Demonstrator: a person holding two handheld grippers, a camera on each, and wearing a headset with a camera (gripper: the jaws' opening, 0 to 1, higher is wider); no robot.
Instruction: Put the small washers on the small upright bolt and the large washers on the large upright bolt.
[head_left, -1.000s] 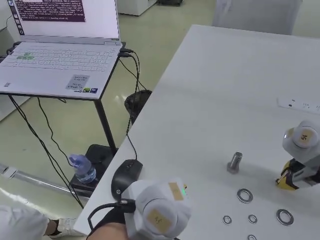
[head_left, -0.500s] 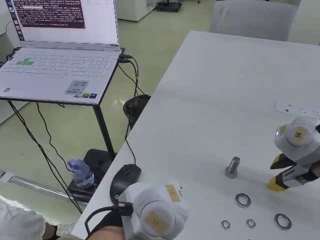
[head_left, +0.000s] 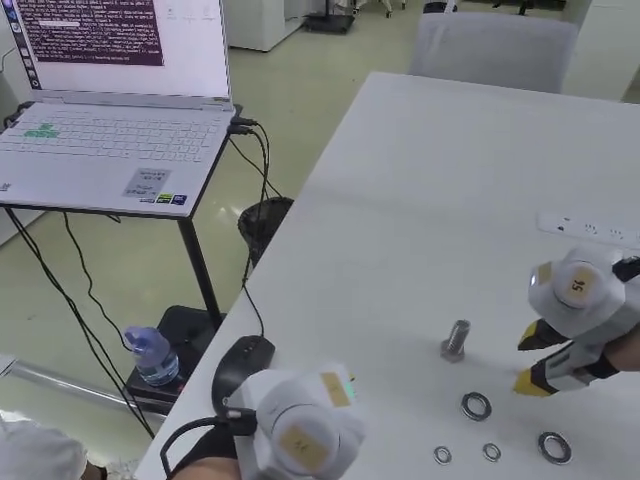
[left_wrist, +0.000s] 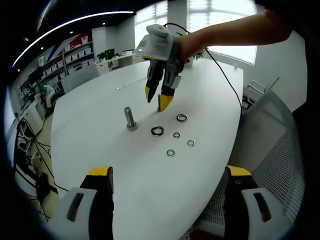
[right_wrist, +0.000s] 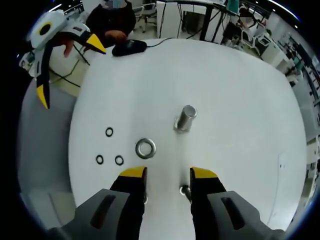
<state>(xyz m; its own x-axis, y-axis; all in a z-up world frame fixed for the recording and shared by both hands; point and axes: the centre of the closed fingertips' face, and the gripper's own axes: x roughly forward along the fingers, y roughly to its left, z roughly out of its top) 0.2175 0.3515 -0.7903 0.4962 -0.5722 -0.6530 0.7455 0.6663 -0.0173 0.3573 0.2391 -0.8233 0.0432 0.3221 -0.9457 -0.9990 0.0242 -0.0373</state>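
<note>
Colleague: How far along are you?

Me: Nothing is threaded yet, by my reading. My left hand-held gripper (left_wrist: 168, 172) is nearest me, low over the bench (head_left: 450, 200), with its jaws spread wide and nothing between them.

Colleague: And the washers?

Me: All loose and lying flat on the bench. Three small washers (left_wrist: 176, 135) sit in a little cluster. Just beyond them are two large washers (left_wrist: 157, 131), one close to the large upright bolt (left_wrist: 131, 119) and one further over, towards my other hand. The bolt's shaft is bare, with no ring on it.

Colleague: What about the small bolt?

Me: In the right gripper view I make out a short stub between the jaws, which I take to be the small upright bolt (right_wrist: 184, 190). It is too small to be sure, but it looks bare too. My right hand-held gripper (right_wrist: 169, 173) hangs over it with its jaws parted and carrying nothing.

Colleague: So what is left?

Me: Everything, I'd say: five washers to pick up, three for the small bolt and two for the large.
</note>
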